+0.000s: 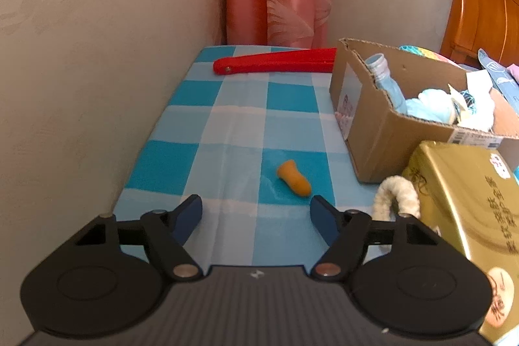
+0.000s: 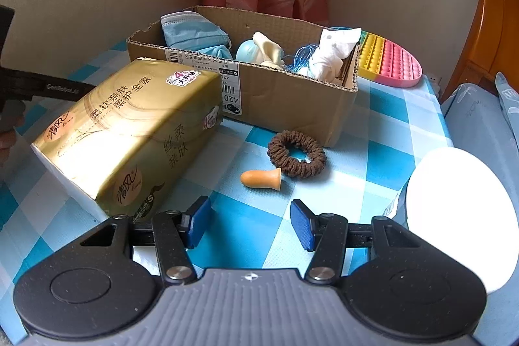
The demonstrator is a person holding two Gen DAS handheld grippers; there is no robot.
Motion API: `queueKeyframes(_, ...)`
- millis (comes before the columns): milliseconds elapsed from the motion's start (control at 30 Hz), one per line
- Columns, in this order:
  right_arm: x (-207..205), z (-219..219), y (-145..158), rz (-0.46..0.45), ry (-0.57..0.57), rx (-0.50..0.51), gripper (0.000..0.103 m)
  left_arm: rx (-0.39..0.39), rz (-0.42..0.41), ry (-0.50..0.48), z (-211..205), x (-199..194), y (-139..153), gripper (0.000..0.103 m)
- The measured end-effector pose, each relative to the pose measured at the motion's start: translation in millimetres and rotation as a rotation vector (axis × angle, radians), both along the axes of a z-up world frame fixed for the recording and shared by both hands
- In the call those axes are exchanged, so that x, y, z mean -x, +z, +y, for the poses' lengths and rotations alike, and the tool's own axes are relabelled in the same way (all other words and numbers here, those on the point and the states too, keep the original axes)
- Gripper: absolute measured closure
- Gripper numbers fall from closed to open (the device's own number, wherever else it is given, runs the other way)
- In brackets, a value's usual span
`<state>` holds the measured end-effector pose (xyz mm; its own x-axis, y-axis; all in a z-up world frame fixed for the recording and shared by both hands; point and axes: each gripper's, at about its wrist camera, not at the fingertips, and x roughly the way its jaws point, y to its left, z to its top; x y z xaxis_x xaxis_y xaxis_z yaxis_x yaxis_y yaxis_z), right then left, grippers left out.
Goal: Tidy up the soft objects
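Left wrist: left gripper (image 1: 256,214) is hanging spread, nothing between pads, orange earplug (image 1: 293,182) lying just ahead on counter (image 1: 181,125) | Right wrist: right gripper (image 2: 249,222) is hovering part-spread, empty, earplug (image 2: 262,179) beside scrunchie (image 2: 296,158), near cardboard box (image 2: 275,99) | Handling: likely light, squashy foam; pinching gently mid-body.

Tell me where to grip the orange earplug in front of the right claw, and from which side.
Grip the earplug across its smooth body, near the middle, coming down from above. It lies flat on the cloth, flared end toward the scrunchie, so its long axis runs sideways. The open right claw would probably need a quarter turn so the pads close on the sides, not the ends.
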<state>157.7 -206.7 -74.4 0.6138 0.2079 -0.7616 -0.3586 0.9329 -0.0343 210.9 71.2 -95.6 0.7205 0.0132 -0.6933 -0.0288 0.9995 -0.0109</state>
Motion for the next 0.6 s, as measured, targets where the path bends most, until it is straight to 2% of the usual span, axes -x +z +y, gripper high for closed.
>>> queueKeyframes(167,0.4,1.0,-0.4,-0.004,0.003,-0.011,0.043,0.005,-0.015,-0.01,0.5,-11.0,0.0,0.041)
queueKeyframes(433,-0.8,1.3,-0.7,-0.004,0.008,-0.02,0.043,-0.015,-0.027,-0.044,-5.3,-24.9,0.3,0.043)
queueKeyframes(600,-2.2,0.9,-1.1,-0.006,0.006,-0.026,0.043,-0.012,-0.028,-0.064,-8.8,-32.6,0.9,0.057)
